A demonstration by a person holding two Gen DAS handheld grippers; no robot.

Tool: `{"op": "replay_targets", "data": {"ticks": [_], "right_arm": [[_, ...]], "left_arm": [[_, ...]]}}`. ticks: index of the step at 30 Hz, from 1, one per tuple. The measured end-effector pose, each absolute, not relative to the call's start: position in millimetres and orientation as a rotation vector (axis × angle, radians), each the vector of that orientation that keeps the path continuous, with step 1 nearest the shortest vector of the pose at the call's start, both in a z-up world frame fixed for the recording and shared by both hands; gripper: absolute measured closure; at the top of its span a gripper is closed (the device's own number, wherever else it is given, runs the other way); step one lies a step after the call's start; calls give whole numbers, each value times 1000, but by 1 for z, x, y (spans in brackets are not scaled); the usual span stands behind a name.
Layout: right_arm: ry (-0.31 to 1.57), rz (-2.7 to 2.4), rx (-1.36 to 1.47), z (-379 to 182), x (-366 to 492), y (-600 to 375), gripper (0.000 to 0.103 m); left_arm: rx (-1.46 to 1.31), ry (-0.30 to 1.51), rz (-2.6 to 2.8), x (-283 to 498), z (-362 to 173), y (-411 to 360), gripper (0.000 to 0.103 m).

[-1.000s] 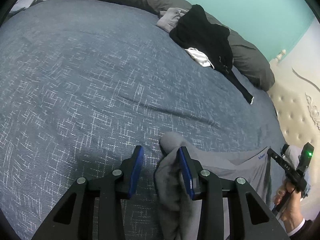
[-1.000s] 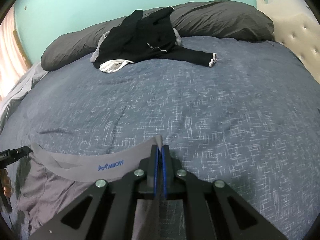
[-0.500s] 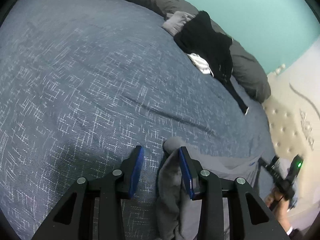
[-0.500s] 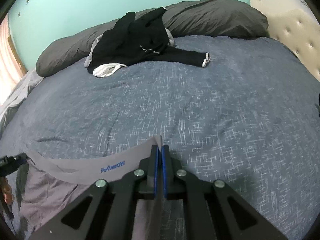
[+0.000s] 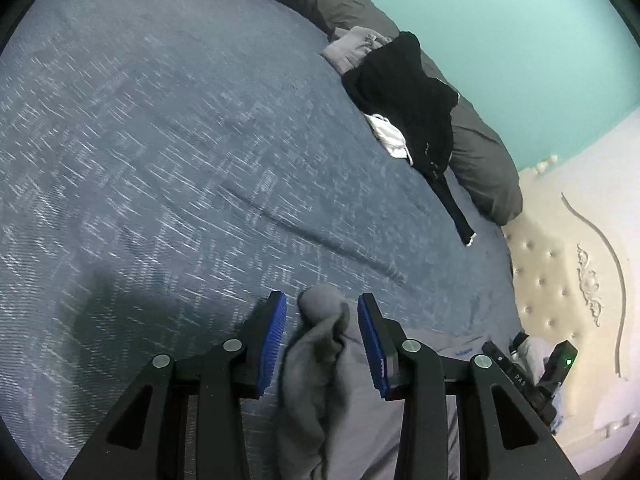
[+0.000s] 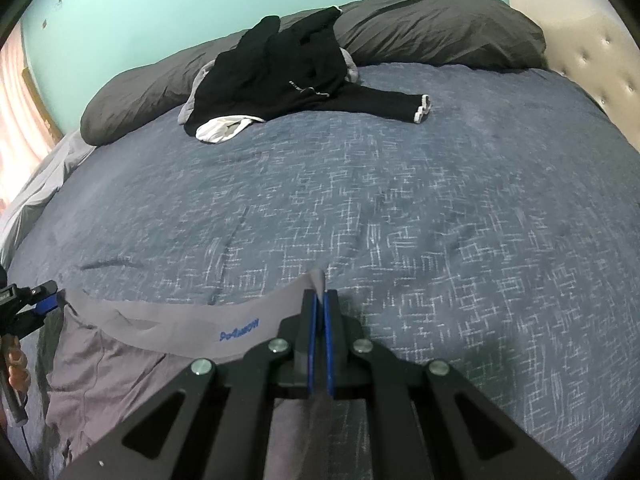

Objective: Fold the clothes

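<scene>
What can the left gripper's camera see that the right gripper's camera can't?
Only the left wrist view shows the left gripper open, with a bunched end of the grey garment between its fingers, and the carved ornament on the cream headboard. Only the right wrist view shows the right gripper shut on the garment's waistband, its blue lettering, and a pale sheet at the bed's edge. Both show the blue bedspread, the black clothes pile, the dark pillows and the teal wall.
</scene>
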State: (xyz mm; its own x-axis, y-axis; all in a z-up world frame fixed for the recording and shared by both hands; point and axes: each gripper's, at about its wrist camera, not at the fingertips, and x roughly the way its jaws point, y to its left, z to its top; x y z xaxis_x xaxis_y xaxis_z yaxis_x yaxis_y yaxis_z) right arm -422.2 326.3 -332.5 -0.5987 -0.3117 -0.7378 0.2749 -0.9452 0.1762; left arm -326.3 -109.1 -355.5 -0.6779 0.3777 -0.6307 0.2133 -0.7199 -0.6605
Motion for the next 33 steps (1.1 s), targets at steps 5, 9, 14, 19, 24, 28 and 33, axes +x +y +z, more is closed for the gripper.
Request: {"op": "replay_targets", "data": {"ticks": [5,9,14,19,24,28,33], "right_arm": [[-46,-2537,1188,-333,-419,325,100],[-39,-2536,1192,-335,-417,326,100],[-54,-2542,1185,-336,-414,327,100],[-83,-2548,1127,-325,-407,327,100],[-115,-2569,1049,-305,-410,325,100],[-127,-2583,1036,-299,-422,322,100],[-131,-2579,1068,-304,-440,313,100]], "left_arm": [[-1210,-1129,2550,-331,-359,-106,65],[-1204,-1087,2553,-335,-358,-104,97],[-1167,-1044,2585,-330,-347,-104,100],[-1039,-984,2655,-320,-312,-107,100],[-937,-922,2714,-314,-282,-109,100],[-946,-911,2724,-324,-282,-111,100],[-1030,-923,2716,-345,-298,-113,100]]}}
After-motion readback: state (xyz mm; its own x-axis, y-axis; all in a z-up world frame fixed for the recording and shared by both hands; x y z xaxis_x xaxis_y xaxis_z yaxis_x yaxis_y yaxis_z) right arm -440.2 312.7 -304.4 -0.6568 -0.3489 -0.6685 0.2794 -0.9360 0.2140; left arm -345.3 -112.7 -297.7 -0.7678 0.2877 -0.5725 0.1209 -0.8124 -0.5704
